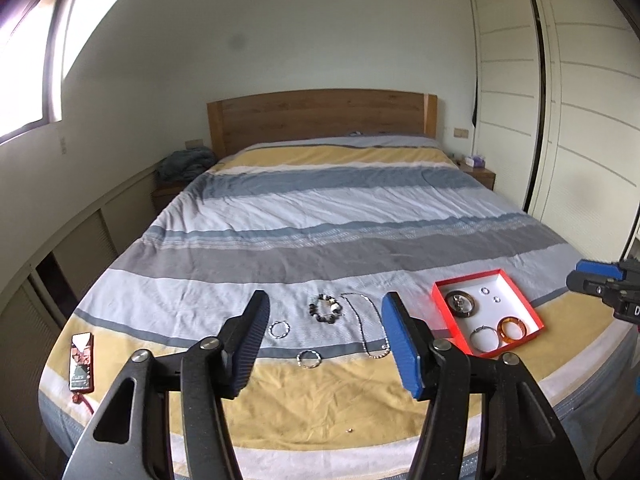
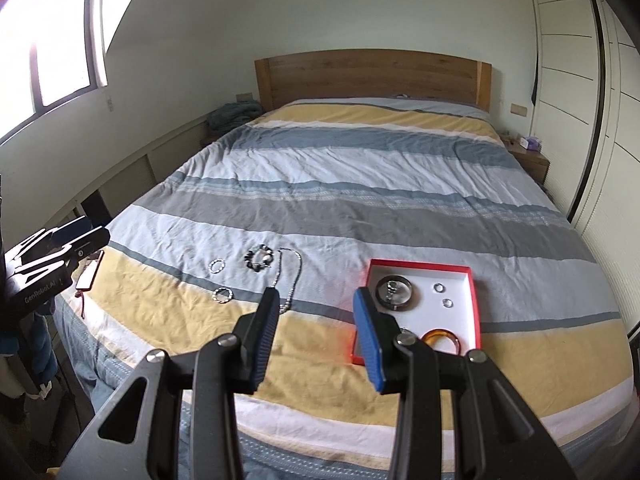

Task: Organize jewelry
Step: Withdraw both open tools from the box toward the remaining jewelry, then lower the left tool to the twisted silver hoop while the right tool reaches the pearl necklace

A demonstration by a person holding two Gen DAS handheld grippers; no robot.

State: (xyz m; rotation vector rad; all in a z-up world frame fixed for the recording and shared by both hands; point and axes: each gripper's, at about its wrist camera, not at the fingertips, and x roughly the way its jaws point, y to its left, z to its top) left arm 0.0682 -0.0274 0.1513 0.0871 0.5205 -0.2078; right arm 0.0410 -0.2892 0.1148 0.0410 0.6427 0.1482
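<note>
We're holding L gripper [image 1: 325, 312] & R gripper [image 2: 316, 308] wide, empty — hovering above bed [image 1: 320, 208] | red box [image 1: 440, 300] partly filled | bead bracelet [image 1: 326, 309], chain [image 1: 370, 328] lying loose near box — awaiting pickup.

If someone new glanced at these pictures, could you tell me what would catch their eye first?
Probably the red box on the striped bedspread near the foot of the bed, already holding an amber bangle, rings and a dark bracelet. Left of it, loose on the cover, lie a dark beaded bracelet, a chain necklace and two small silver bracelets. Both tongs, left and right, hang open and empty above the bed.
</note>
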